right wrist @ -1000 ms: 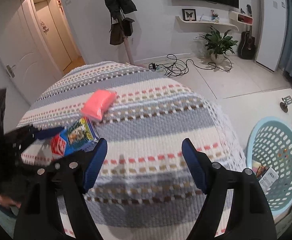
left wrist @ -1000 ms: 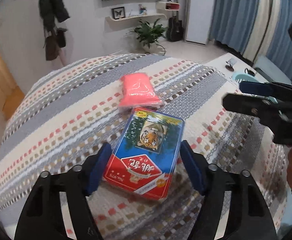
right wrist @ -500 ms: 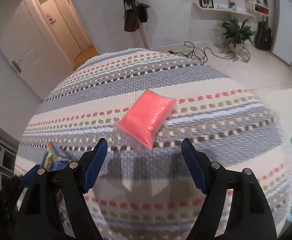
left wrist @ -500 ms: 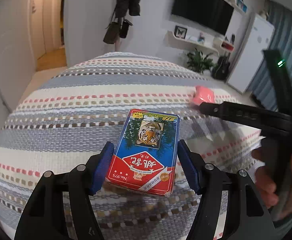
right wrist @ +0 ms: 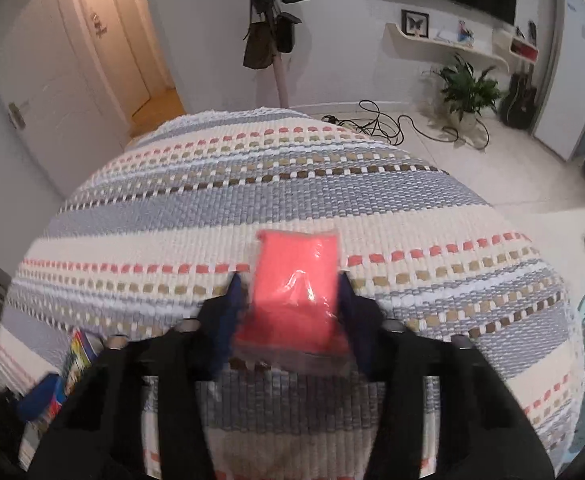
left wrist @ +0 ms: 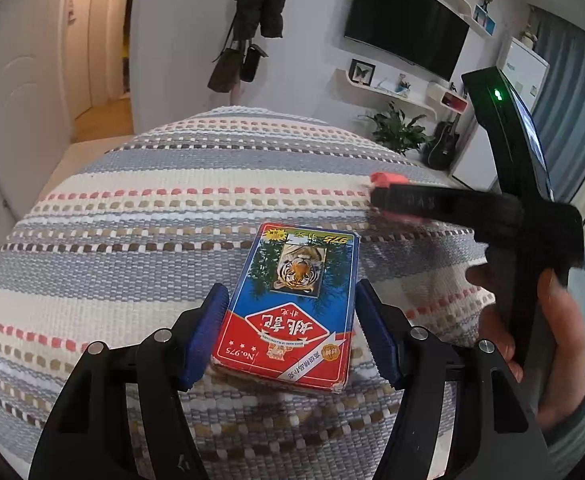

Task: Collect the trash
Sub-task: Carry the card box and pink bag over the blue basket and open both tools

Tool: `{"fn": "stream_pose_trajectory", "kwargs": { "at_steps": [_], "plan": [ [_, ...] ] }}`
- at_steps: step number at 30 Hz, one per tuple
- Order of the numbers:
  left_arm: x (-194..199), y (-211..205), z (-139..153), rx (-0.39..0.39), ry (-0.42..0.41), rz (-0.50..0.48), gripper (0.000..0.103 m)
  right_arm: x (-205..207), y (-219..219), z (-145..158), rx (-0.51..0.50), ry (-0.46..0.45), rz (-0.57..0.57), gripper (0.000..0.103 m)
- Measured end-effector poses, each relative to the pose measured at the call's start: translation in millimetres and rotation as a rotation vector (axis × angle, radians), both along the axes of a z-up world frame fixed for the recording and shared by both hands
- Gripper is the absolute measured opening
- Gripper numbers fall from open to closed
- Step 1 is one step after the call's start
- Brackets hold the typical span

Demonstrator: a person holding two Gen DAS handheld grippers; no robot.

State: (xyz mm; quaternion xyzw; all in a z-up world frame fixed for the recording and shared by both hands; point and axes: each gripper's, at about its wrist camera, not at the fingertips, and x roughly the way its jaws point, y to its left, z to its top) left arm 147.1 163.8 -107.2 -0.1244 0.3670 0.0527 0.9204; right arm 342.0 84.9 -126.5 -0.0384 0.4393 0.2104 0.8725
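Our left gripper [left wrist: 290,330] brackets the stiff, light card box [left wrist: 292,304] by its long edges, fingers [left wrist: 208,334] wide, not clamping. Our right gripper [right wrist: 290,310] has narrowed onto the pink packet [right wrist: 294,288]; soft and slippery, it wants a mid-body hold.

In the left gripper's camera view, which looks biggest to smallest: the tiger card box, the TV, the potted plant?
1. Tiger card box, though it's nearest the camera.
2. TV.
3. Potted plant.
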Motion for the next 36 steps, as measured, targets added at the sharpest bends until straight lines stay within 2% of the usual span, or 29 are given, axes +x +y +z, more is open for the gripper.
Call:
{"fn": "stream_pose_trajectory", "kwargs": {
  "at_steps": [4,7,8,14,18,22,25,30,36],
  "plan": [
    [0,-1,3,0.013,-0.014,-0.003,0.063,-15,-7,4,-0.003,-0.012,0.018,0.036],
    [-2,-4,11,-0.022,-0.033,-0.023,0.063,-30,-20,15,0.017,-0.036,0.017,0.036],
    [-1,-5,16,-0.030,-0.046,-0.024,0.063,-35,-27,22,0.024,-0.053,0.015,0.036],
    [-1,-43,68,0.033,-0.144,-0.105,0.063,-59,-74,63,0.053,-0.149,-0.028,0.036],
    [8,-76,96,0.060,-0.189,-0.164,0.063,-63,-124,87,0.052,-0.200,-0.136,0.036],
    [21,-116,113,0.074,-0.203,-0.232,0.063,-67,-187,101,0.104,-0.218,-0.242,0.036],
    [37,-158,123,0.094,-0.192,-0.309,0.063,-65,-231,103,0.112,-0.212,-0.320,0.036],
    [63,-215,124,0.093,-0.169,-0.410,0.063,-60,-312,89,0.159,-0.166,-0.457,0.036],
    [92,-278,98,0.047,-0.097,-0.541,0.063,-59,-390,57,0.178,-0.123,-0.595,0.036]
  ]
}}
